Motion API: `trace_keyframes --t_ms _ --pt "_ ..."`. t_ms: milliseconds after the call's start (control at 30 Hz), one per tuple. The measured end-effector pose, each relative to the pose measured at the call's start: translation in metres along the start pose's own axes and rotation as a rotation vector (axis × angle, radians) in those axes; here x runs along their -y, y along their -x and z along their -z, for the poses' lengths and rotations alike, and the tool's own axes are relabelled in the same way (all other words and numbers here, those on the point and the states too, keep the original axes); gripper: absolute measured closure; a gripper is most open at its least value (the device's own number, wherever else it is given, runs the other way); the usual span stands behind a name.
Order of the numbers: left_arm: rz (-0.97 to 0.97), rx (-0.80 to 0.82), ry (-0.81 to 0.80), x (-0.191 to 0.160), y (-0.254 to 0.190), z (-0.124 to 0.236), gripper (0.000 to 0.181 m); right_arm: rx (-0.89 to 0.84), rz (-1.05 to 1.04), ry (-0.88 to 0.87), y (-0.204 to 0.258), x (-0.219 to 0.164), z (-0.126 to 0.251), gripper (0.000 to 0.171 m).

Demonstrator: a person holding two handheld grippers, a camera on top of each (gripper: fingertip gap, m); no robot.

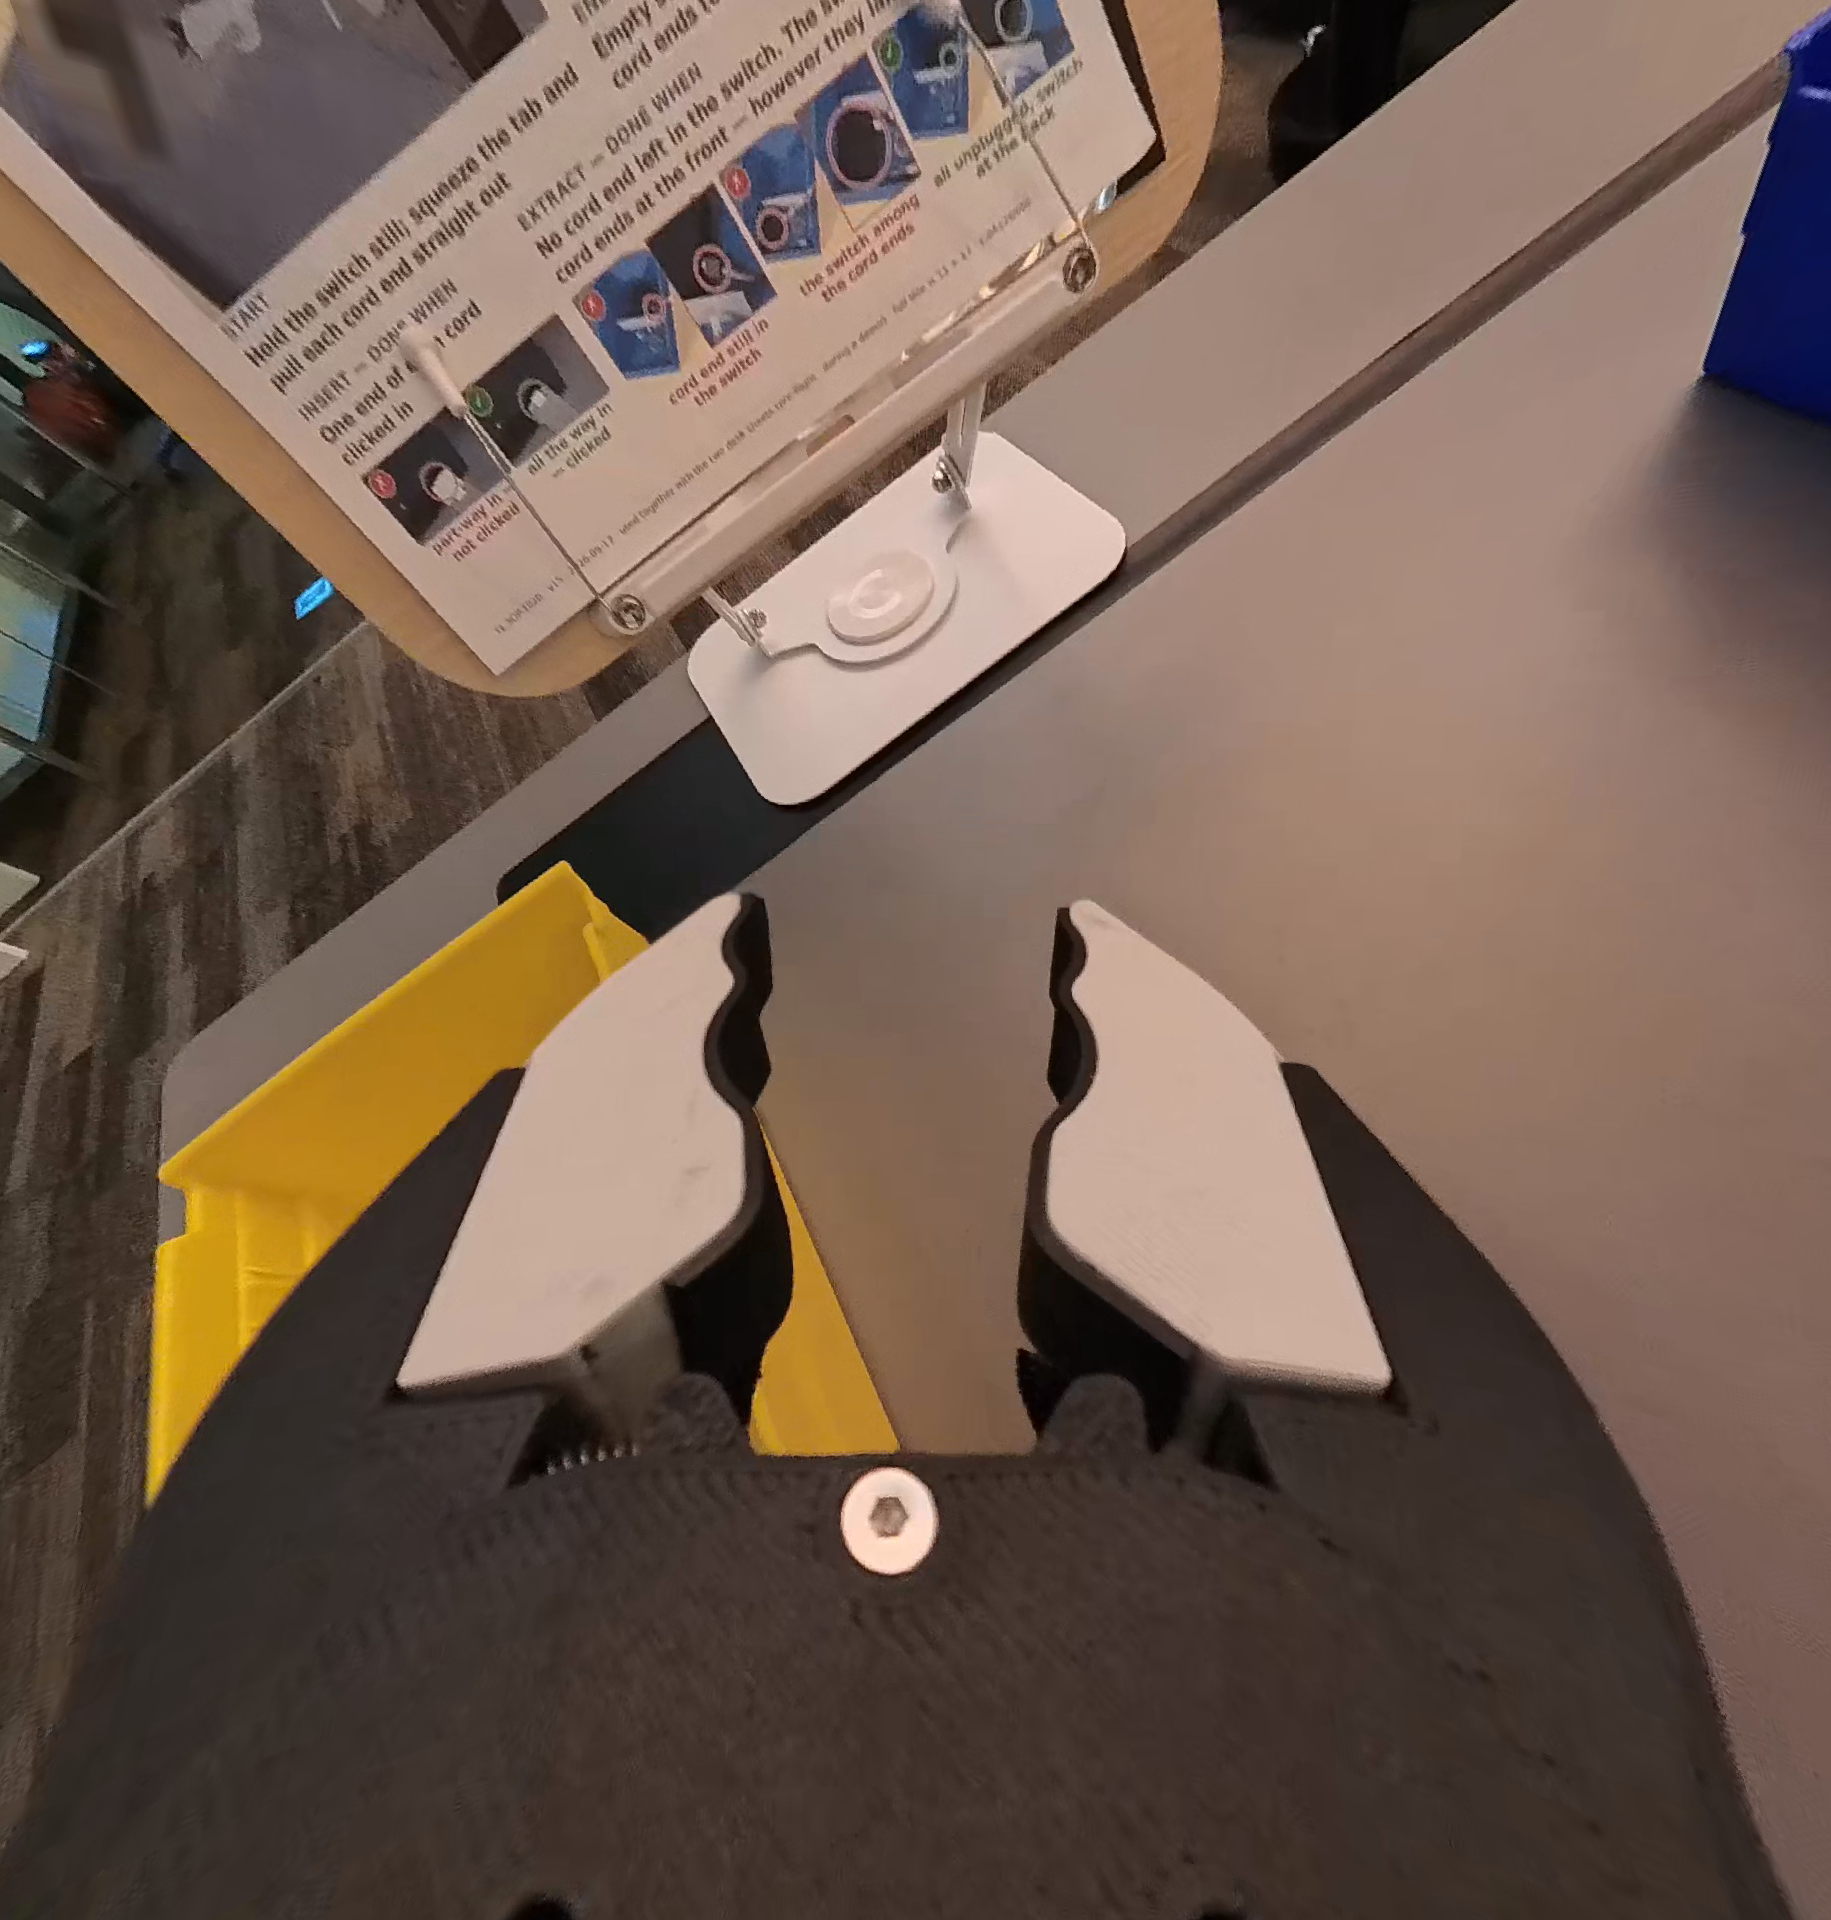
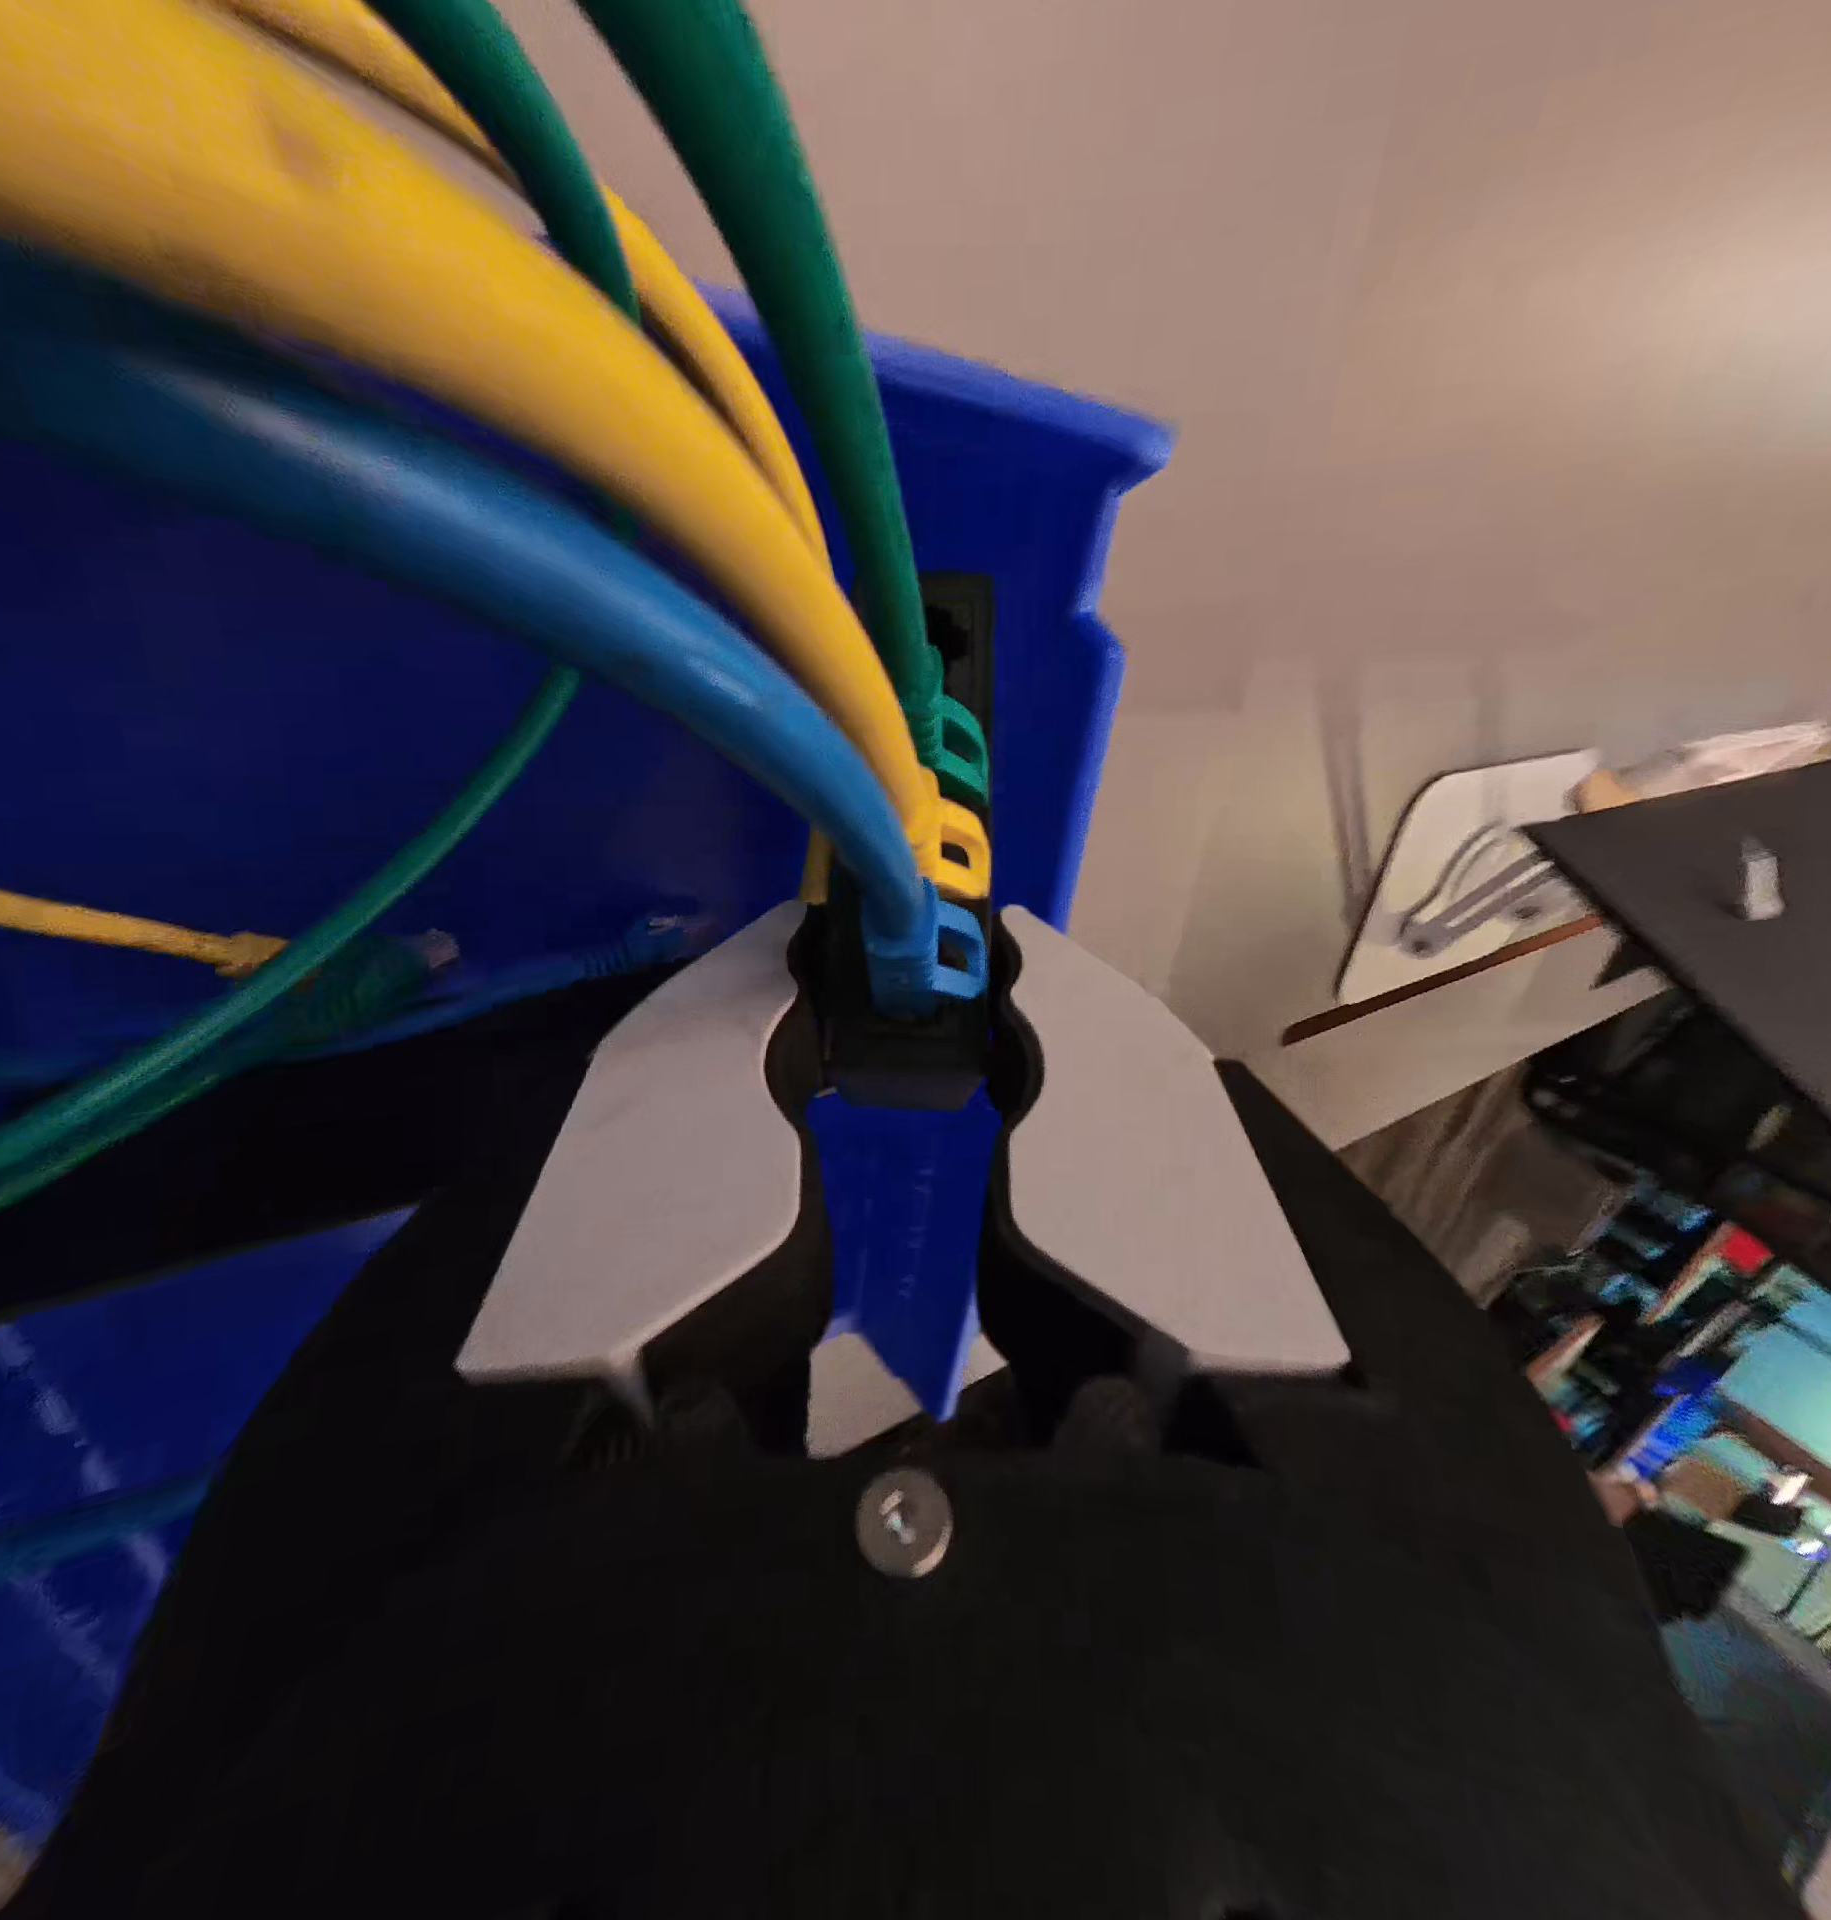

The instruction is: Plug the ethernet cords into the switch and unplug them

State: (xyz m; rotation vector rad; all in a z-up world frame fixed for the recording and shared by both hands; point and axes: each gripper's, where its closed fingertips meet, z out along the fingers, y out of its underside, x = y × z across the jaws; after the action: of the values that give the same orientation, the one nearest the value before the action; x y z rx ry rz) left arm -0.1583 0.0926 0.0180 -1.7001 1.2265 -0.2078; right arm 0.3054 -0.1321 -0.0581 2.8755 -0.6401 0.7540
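While the right claw (image 2: 903, 1023) pinches the black switch (image 2: 895, 1049) with blue, yellow and green cords (image 2: 682, 436) plugged in just ahead, the spread left claw (image 1: 911, 987) holds nothing, so unplugging looks mostly undone.

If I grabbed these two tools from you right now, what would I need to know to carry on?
Left hand-held gripper: open, empty, above the grey table beside a yellow bin.
Right hand-held gripper: shut on the black switch, held up in front of the blue bin.
Plugged in: blue cord, yellow cord, green cord. At least one port above them looks empty.
Loose cord ends lie in the blue bin.
Left: plug in the rest, then unplug all.
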Motion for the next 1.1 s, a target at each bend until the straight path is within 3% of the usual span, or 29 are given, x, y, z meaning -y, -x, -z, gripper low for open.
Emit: trace_keyframes --t_ms 100,267,300,333,433,533,633,733,833,900,933,1000,1100 --pt "0.008 -0.014 0.001 0.000 -0.002 -0.001 0.131 0.152 -0.045 0.172 0.022 -0.021 -0.022 0.141" --pt "0.031 -0.017 -0.015 0.001 0.005 0.004 0.130 0.288 -0.103 0.067 0.031 -0.016 -0.033 0.141" --pt "0.044 -0.011 -0.020 0.001 0.011 0.007 0.129 0.310 -0.111 0.039 0.028 -0.017 -0.029 0.135" --pt "0.059 -0.007 -0.026 0.001 0.017 0.010 0.128 0.346 -0.124 -0.007 0.027 -0.016 -0.022 0.125" --pt "0.113 0.008 -0.034 -0.002 0.043 0.025 0.126 0.451 -0.117 -0.192 0.018 -0.022 0.013 0.117" --pt "0.210 0.071 -0.024 -0.019 0.091 0.049 0.121 0.393 -0.118 -0.468 -0.014 -0.038 0.041 0.114" --pt "0.371 0.145 0.069 -0.067 0.150 0.077 0.109 0.322 -0.149 -0.638 -0.043 -0.068 0.031 0.112" --pt "0.568 0.202 0.255 -0.144 0.194 0.100 0.095 0.490 -0.186 -0.572 -0.027 -0.098 -0.011 0.102" --pt "0.745 0.139 0.336 -0.198 0.211 0.103 0.089 0.584 -0.160 -0.485 0.001 -0.117 -0.043 0.105" --pt "0.797 0.070 0.381 -0.224 0.209 0.096 0.089 0.531 -0.119 -0.395 0.011 -0.127 -0.064 0.126" --pt "0.799 0.048 0.415 -0.237 0.208 0.092 0.089 0.493 -0.087 -0.347 0.015 -0.132 -0.072 0.145" --pt "0.785 -0.005 0.492 -0.260 0.201 0.081 0.092 0.474 -0.069 -0.324 0.020 -0.134 -0.073 0.152" --pt "0.780 -0.117 0.563 -0.278 0.184 0.064 0.111 0.621 -0.095 -0.325 0.040 -0.135 -0.062 0.162"
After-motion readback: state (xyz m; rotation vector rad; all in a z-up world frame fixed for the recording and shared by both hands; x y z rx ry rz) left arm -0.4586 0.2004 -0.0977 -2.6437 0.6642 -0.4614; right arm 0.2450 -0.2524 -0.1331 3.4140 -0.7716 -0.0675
